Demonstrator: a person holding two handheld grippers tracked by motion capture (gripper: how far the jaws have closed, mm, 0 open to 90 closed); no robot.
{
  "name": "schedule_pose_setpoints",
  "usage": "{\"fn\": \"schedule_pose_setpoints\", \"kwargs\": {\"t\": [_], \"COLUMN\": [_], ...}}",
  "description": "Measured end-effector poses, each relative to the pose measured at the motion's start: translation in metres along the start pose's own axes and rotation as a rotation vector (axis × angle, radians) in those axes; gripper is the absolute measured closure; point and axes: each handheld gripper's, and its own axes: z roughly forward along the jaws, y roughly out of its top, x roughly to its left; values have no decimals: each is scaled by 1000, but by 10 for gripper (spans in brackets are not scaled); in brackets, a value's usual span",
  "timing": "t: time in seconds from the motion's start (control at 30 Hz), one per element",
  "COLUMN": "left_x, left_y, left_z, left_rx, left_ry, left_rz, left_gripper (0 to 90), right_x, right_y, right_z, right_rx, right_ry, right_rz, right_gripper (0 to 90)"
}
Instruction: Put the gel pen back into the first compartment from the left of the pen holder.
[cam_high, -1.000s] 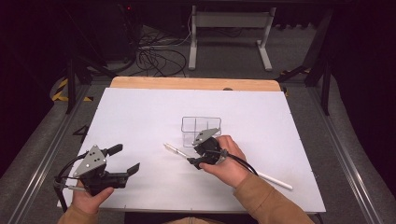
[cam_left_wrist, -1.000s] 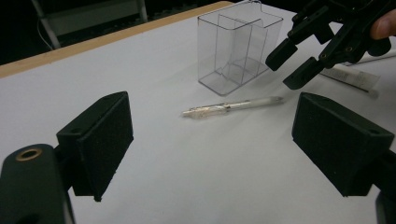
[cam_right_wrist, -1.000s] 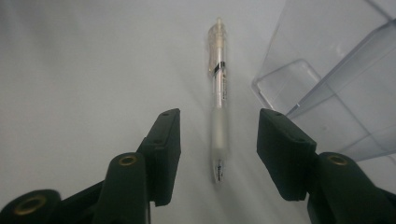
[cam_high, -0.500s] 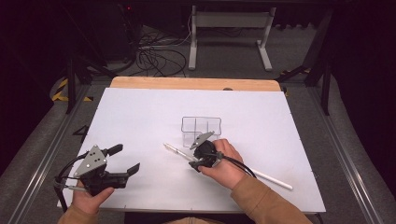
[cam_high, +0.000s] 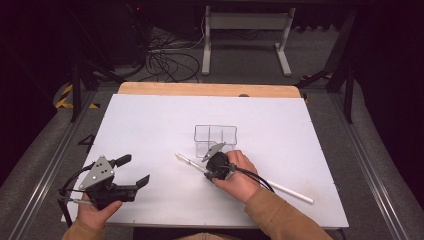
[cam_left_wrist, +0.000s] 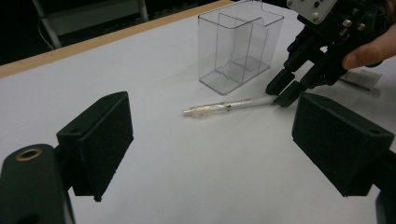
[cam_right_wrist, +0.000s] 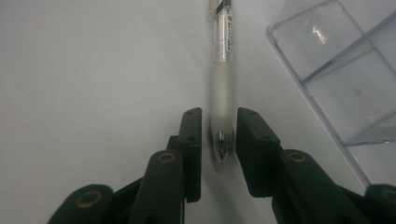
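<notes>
Right gripper (cam_right_wrist: 218, 140): jaws just closing around pen (cam_right_wrist: 222, 84), small gaps remain | left gripper (cam_left_wrist: 210, 154): spread | surface: white table (cam_high: 150, 125) | room: dark, floor cables (cam_high: 165, 62)

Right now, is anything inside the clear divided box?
Nothing visible: the clear divided box looks empty in every compartment. The pen lies on the table beside it, between the right claw pads.

White worktop (cam_high: 150, 125) with a bare wooden strip along its far edge. Lying directly on it: a clear compartmented box (cam_high: 215, 138) near the middle, a clear-and-white pen (cam_left_wrist: 227, 106) flat just in front of that box, a thin white stick (cam_high: 290, 191) further toward the near right
</notes>
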Motion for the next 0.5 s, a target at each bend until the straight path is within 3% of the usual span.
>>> {"fn": "schedule_pose_setpoints", "kwargs": {"t": [0.2,0.5], "left_x": [0,0], "left_y": [0,0], "left_z": [0,0], "left_rx": [1,-1], "left_ry": [-1,0], "left_rz": [1,1], "left_gripper": [134,134], "right_x": [1,2], "right_y": [0,0], "right_z": [0,0], "right_rx": [-1,-2], "right_ry": [-13,-15], "right_rz": [1,34], "right_gripper": [804,808]}}
